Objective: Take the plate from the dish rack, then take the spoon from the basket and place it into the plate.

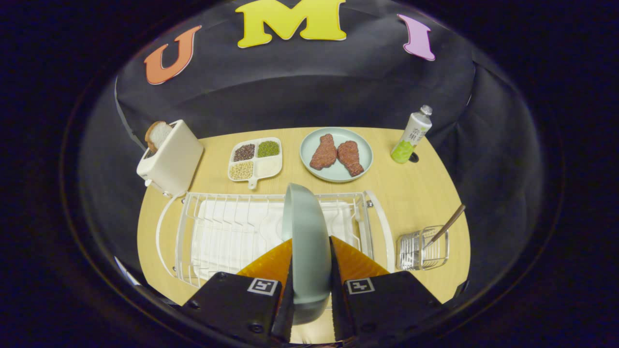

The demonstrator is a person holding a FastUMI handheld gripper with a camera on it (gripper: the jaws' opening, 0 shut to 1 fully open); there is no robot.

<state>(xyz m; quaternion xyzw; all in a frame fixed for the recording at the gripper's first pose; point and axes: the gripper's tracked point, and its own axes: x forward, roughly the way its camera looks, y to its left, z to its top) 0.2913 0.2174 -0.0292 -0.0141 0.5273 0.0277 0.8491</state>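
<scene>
a grey-green plate [309,241] stands on edge between the jaws of the gripper [312,280], both fingers pressed against its faces, over a white wire dish rack [232,232] on a wooden table [425,188]. to the right of the rack sits a small wire basket [423,250] with a brown-handled spoon [447,226] leaning out of it, well clear of the jaws. beyond the rack lie a divided dish of beans [255,158], a pale plate with two pieces of meat [336,153], a bottle [411,135] to the right, and a toaster [170,157] holding a slice of bread [157,135] to the left.
</scene>
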